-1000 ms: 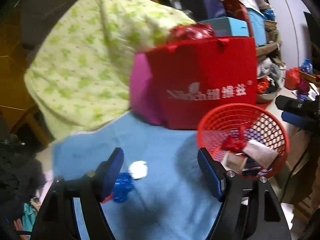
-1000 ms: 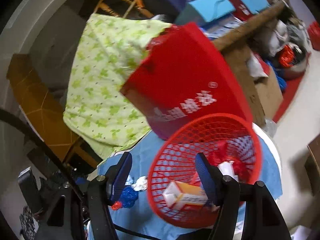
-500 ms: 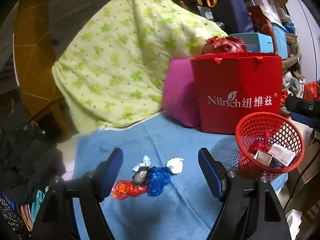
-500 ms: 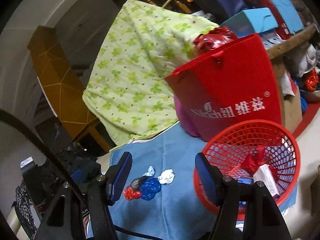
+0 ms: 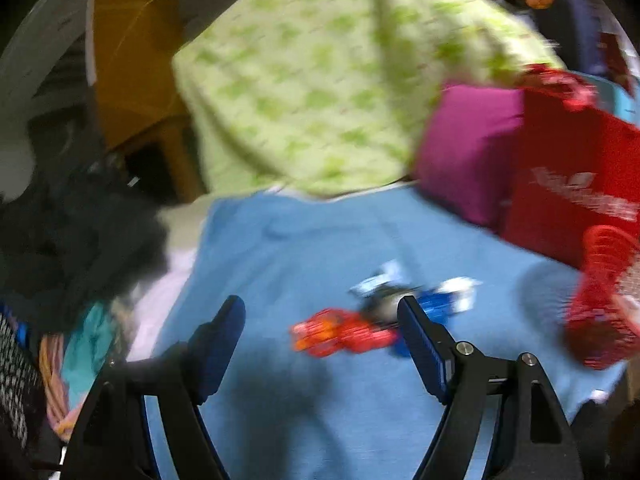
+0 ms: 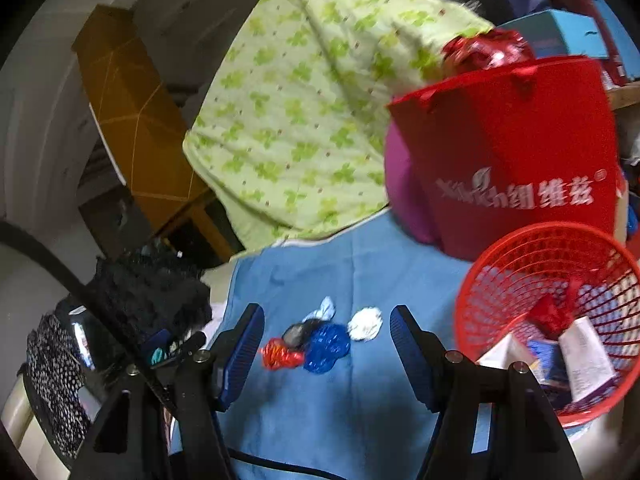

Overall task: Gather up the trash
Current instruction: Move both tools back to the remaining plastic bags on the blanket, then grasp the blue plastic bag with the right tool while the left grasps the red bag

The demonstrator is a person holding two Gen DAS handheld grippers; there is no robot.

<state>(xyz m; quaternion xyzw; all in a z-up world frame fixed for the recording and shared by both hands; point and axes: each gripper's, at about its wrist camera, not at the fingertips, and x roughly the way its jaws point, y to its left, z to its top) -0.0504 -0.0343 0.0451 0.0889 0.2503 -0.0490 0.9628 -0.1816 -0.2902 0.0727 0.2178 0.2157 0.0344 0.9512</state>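
Blue cloth (image 6: 352, 400) covers the table and fills the lower middle of both views, and it is the biggest thing here. Behind it, in the upper middle, hangs one green flowery blanket (image 6: 304, 120). To the right stands one red paper bag (image 6: 520, 160) with white letters, and one purple bag (image 6: 404, 200) peeks out beside it. One red basket (image 6: 500, 280) sits at the lower right of the right wrist view, and it already has some trash in it: boxes, papers and a red scrap. I cannot count those well. The trash that is left lies in a little heap on the cloth, near the middle of the frame. I count five bits, all close together: one blue wrapper (image 6: 326, 346), one red wrapper (image 6: 278, 356), one white paper ball (image 6: 366, 322), one grey lump (image 6: 298, 334) and one small pale blue scrap (image 6: 324, 310). The left view is blurry, so the count comes from the right view. I think the step now is going for the next bit of trash. The left gripper (image 5: 320, 316) has its jaws apart and holds nothing. The right gripper (image 6: 326, 328) is also spread wide and empty, with the heap showing between its fingers but not touched. Next, I think, one gripper must go down over one bit, squeeze it, and carry it right to the basket.
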